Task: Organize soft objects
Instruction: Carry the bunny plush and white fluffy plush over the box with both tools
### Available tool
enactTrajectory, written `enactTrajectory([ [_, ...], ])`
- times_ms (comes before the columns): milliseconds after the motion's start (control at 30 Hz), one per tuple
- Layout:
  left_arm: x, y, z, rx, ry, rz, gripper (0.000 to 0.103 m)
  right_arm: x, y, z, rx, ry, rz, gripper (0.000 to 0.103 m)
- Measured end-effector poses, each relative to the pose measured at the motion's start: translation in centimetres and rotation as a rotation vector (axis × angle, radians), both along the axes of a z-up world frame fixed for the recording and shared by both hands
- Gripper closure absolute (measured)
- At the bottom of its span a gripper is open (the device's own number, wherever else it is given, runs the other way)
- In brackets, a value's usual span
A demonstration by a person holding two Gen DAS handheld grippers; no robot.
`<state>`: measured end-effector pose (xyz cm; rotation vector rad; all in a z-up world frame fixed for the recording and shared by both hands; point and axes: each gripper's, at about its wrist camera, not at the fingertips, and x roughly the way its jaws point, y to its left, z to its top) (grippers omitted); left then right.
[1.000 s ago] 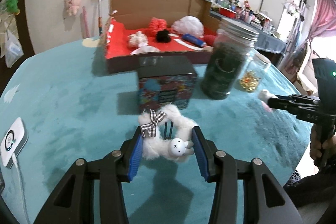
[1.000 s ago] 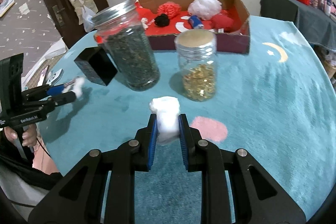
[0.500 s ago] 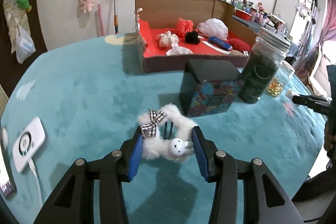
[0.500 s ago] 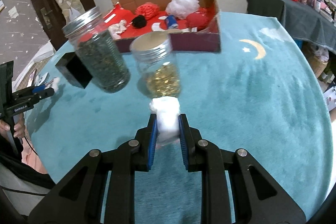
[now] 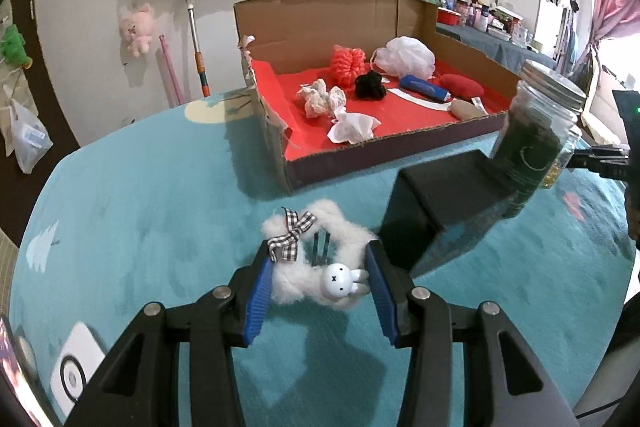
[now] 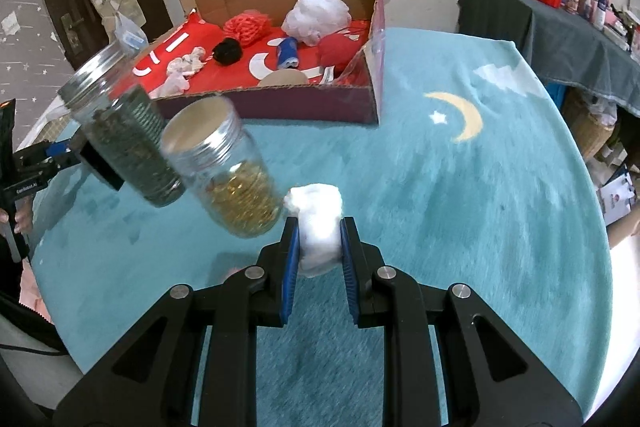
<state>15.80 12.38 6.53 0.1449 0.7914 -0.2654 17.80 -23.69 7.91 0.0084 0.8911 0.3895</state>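
Observation:
My left gripper (image 5: 318, 277) is shut on a white fluffy scrunchie (image 5: 316, 263) with a checked bow and a small rabbit head, held above the teal cloth. My right gripper (image 6: 318, 247) is shut on a white cotton wad (image 6: 318, 223). The cardboard box (image 5: 384, 147) with a red floor stands ahead in the left wrist view and holds several soft things: a red scrunchie (image 5: 347, 61), a white mesh puff (image 5: 406, 55), a black pom (image 5: 370, 85) and crumpled tissues (image 5: 322, 99). The box also shows in the right wrist view (image 6: 304, 101).
A black box (image 5: 444, 195) stands right of my left gripper. A jar of dark leaves (image 6: 124, 131) and a jar of gold bits (image 6: 232, 179) stand left of my right gripper. A white charger (image 5: 74, 367) lies at the near left. The table is round with teal cloth (image 6: 460, 195).
Both grippers have moved toward the box with their loads still held. The left one swung left past the black box; the right one swung right past the jars.

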Motion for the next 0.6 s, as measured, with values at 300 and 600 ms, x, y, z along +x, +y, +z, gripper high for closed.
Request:
enactTrajectory([
  [300, 2.2, -0.1, 1.0, 0.008, -0.007, -0.042, 0.055, 2.4, 0.3, 1.1, -0.034, -0.029, 0.044, 0.084],
  [600, 4.0, -0.7, 2.3, 0.013, -0.013, -0.091, 0.055, 4.6, 0.9, 2.8, 0.005, -0.046, 0.121, 0.084],
])
